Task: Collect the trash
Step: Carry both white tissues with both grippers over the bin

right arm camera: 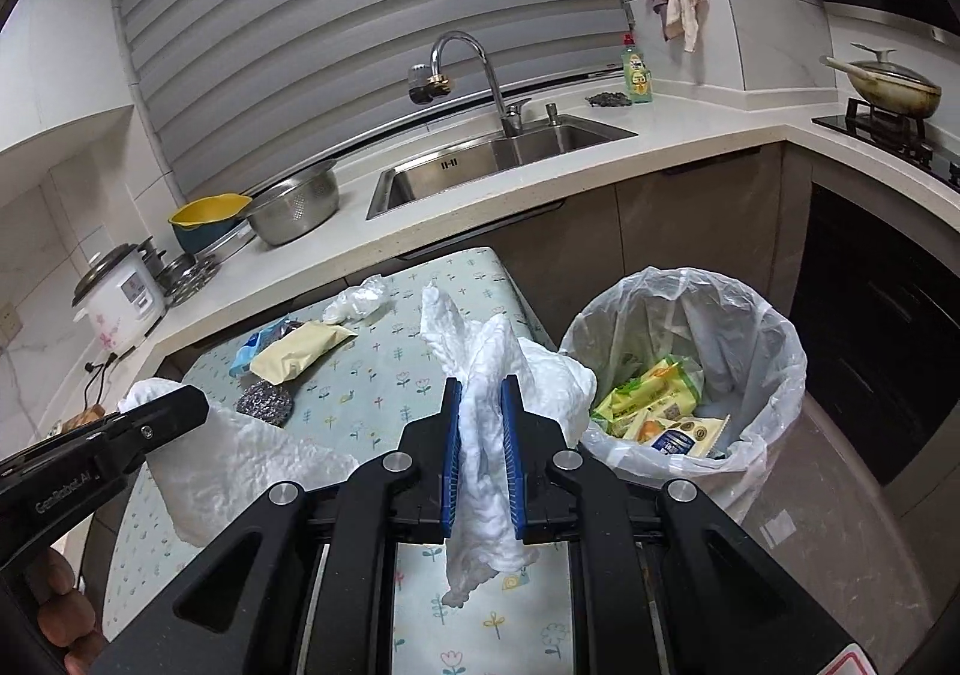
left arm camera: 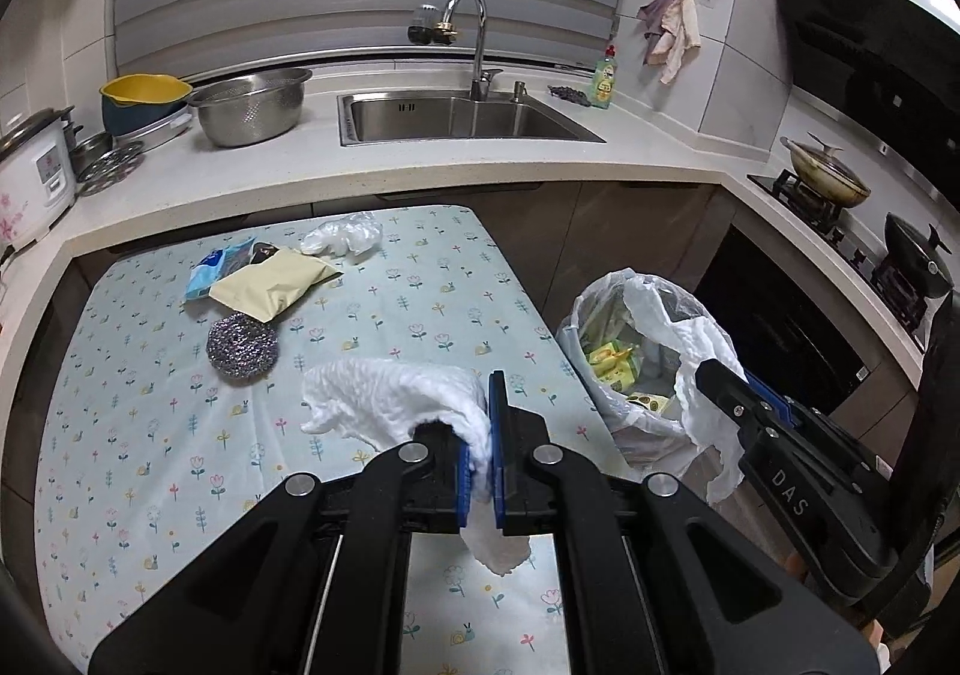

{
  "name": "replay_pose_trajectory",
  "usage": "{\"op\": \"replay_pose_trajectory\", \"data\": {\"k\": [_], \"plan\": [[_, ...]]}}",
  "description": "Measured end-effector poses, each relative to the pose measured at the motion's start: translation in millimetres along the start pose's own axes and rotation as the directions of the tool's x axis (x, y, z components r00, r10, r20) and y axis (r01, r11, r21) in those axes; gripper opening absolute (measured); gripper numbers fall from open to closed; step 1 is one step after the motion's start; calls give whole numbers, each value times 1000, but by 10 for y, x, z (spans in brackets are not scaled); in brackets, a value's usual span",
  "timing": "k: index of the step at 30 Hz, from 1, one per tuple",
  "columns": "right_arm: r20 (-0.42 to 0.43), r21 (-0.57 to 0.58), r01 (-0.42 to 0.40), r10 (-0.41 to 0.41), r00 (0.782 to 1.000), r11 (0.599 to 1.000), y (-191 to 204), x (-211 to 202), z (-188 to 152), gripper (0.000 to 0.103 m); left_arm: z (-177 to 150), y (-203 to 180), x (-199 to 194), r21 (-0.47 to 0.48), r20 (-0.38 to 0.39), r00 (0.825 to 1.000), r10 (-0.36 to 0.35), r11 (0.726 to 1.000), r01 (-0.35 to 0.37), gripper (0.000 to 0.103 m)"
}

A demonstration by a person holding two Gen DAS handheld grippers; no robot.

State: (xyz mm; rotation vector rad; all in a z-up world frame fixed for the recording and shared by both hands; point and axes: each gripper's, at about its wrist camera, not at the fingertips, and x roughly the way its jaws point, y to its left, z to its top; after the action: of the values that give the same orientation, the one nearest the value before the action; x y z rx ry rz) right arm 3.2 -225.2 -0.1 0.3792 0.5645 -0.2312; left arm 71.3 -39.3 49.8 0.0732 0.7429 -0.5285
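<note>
My left gripper is shut on a crumpled white paper towel above the floral table. My right gripper is shut on another white paper towel, held above the table's right edge beside the lined trash bin. The bin holds yellow-green wrappers. On the table lie a beige pouch, a blue packet, a crumpled clear plastic bag and a steel scrubber. The right gripper shows over the bin in the left wrist view; the left gripper shows at left in the right wrist view.
A white counter wraps around behind, with a sink, a colander, a rice cooker and a dish soap bottle. A stove with pans stands at the right. Dark cabinets stand behind the bin.
</note>
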Motion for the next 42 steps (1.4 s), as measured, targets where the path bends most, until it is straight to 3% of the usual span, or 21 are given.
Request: {"op": "replay_pose_trajectory", "data": {"k": [27,42], "plan": [[14,119,47,-49,999,992,-674,-64,-66,13,48,-620,172,97,-16,999,-42,994,43,5],[-8,184,94,-94,996,978,-1177,142,5,13,367,-1110,469,140,-8,993,-122,983,122,5]]}}
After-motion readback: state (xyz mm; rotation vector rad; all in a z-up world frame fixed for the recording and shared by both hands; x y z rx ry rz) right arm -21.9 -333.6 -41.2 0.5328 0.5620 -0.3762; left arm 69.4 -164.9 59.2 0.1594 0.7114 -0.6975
